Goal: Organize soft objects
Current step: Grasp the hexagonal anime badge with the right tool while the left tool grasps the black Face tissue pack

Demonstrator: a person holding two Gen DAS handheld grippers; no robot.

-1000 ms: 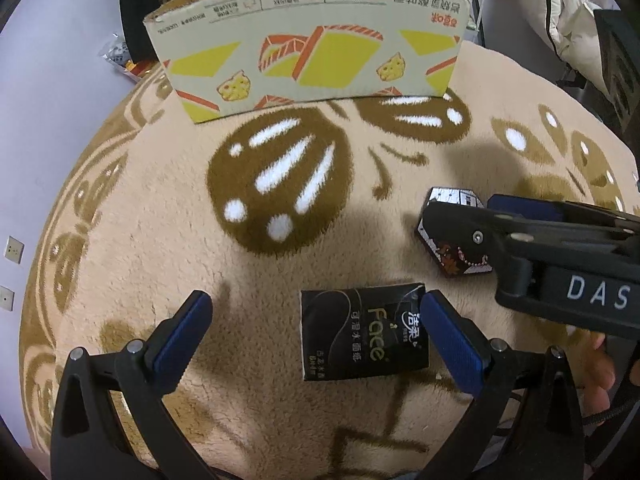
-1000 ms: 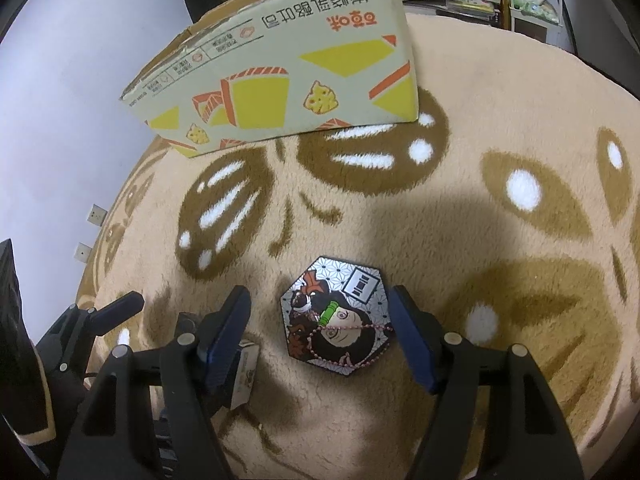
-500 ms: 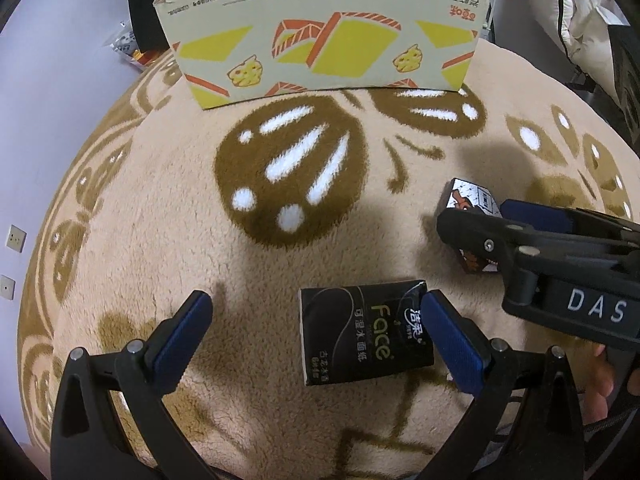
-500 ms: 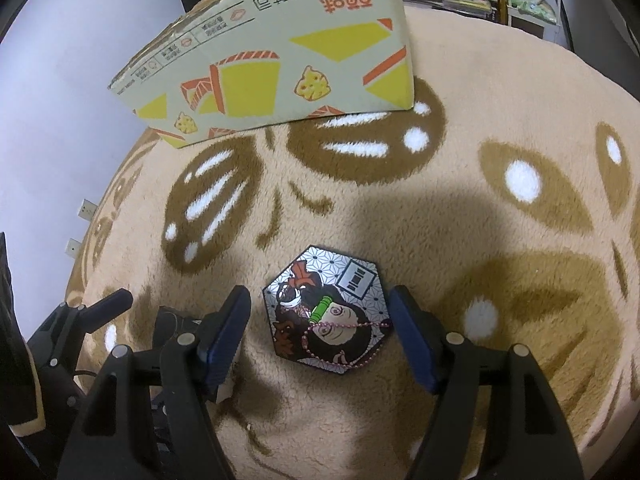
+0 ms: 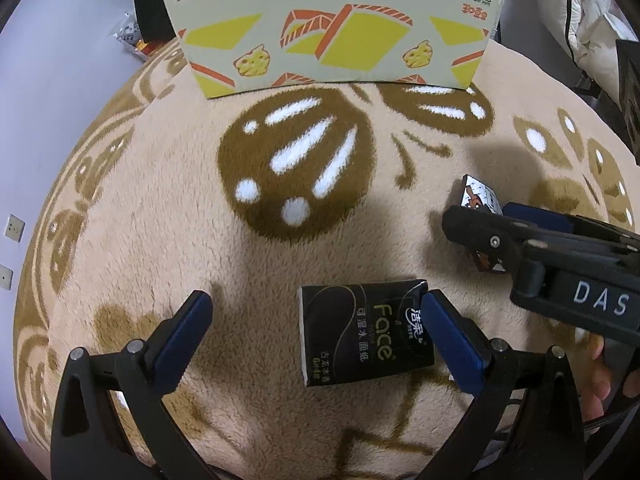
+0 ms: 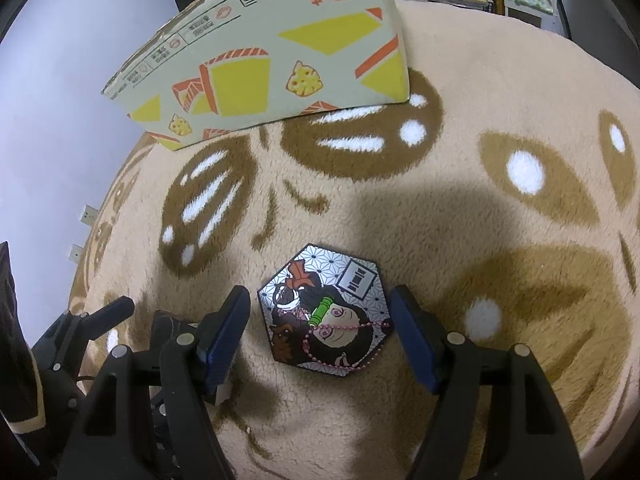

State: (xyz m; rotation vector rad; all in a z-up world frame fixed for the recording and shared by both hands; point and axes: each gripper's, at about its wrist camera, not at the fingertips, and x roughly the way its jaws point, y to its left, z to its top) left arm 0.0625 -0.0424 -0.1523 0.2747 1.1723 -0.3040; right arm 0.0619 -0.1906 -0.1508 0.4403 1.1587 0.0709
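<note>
A black tissue pack [image 5: 365, 333] lies flat on the beige rug, between my left gripper's [image 5: 316, 320] open blue fingers and against the right one [image 5: 452, 340]. A hexagonal cartoon-print pad [image 6: 325, 307] with a pink bead chain lies on the rug between my right gripper's [image 6: 320, 320] open fingers, touching neither. In the left wrist view, that pad [image 5: 478, 198] is mostly hidden behind the right gripper's black body [image 5: 540, 256]. A yellow and orange cardboard box [image 5: 332, 28] stands at the far side, also in the right wrist view [image 6: 272, 56].
The round beige rug [image 5: 160, 200] with brown patterns covers the floor. A lilac wall [image 5: 48, 60] with sockets runs along the left. Shelves and white bedding [image 5: 592, 20] stand beyond the rug at the far right. The left gripper's body [image 6: 80, 344] sits low left in the right view.
Both grippers have moved forward toward the box and lowered slightly. The tissue pack and the pad sit deeper between the fingers. Both stay open.
</note>
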